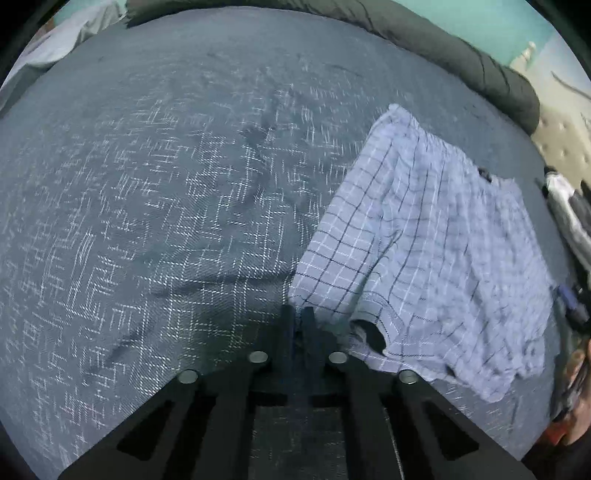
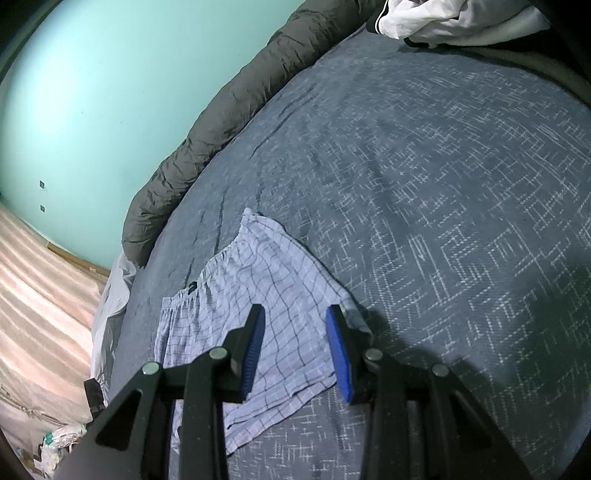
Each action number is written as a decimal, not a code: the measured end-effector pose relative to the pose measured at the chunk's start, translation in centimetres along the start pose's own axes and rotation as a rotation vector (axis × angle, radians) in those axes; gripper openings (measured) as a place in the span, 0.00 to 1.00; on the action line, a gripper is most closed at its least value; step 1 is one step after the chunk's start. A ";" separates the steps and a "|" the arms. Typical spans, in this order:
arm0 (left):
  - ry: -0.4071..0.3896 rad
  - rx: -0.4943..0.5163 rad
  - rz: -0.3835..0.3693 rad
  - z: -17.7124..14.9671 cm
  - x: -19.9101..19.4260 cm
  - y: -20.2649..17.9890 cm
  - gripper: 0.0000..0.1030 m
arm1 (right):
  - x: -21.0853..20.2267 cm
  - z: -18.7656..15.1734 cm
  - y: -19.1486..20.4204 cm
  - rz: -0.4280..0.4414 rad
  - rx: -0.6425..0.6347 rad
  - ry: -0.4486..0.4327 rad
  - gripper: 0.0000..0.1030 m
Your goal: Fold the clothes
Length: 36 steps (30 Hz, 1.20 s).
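A pair of checked shorts (image 1: pixel 424 236) is laid out on a dark blue bedspread (image 1: pixel 166 203) patterned with short white lines. The shorts are spread nearly flat, with the gathered waistband (image 2: pixel 207 288) turned toward a grey rolled duvet (image 2: pixel 221 122) that runs along the far edge of the bedspread. One leg opening (image 1: pixel 369 332) is lifted slightly and gapes dark at the hem.

The left gripper (image 1: pixel 297 325) is pointed steeply down at the corner of the shorts nearest the open stretch of bedspread. Its jaws are pressed together, and the tips are met by the hem corner of the shorts; whether cloth is pinched between them cannot be told, as the contact is hidden by the fingers and the picture is blurred.

The right gripper (image 2: pixel 295 332) is held at a shallower downward slope above the shorts. Its jaws are parted, with the blue pads (image 2: pixel 255 350) facing each other across the checked cloth and nothing clamped between them.

Beyond the duvet a pale green wall (image 2: pixel 92 92) is seen, and beside the bedspread a floor (image 2: pixel 33 295). White clothes (image 2: pixel 436 18) are heaped at the far end of the bedspread.
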<state>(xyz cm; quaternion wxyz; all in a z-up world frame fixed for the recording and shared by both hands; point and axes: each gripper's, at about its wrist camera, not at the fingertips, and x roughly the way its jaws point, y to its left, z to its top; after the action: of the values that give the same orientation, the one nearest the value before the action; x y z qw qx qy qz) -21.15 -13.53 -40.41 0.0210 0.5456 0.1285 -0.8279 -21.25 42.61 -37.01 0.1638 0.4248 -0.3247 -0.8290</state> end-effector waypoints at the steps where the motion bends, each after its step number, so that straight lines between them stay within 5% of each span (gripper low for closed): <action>1: -0.013 0.000 0.001 0.1 -0.3 0.1 0.02 | 0.0 0.0 0.0 0.000 0.002 -0.001 0.34; 8: -0.088 -0.133 -0.028 1.1 -2.1 3.0 0.02 | -0.1 0.0 -0.1 -0.001 0.006 -0.002 0.34; 18: -0.068 -0.296 -0.090 0.8 0.1 5.4 0.03 | 0.1 -0.1 -0.1 -0.004 0.002 -0.001 0.34; 26: -0.118 -0.245 -0.089 0.4 -2.4 3.5 0.06 | 0.1 0.0 -0.3 -0.004 0.010 0.000 0.34; 36: -0.037 -0.069 -0.240 -3.0 -3.0 -4.9 0.14 | 0.2 -0.2 0.4 0.008 -0.001 0.013 0.34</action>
<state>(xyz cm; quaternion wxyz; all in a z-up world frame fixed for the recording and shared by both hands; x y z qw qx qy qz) -18.13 -8.37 -37.88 -0.0570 0.5100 0.2210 -0.8294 -21.22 42.12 -36.90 0.1695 0.4287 -0.3252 -0.8257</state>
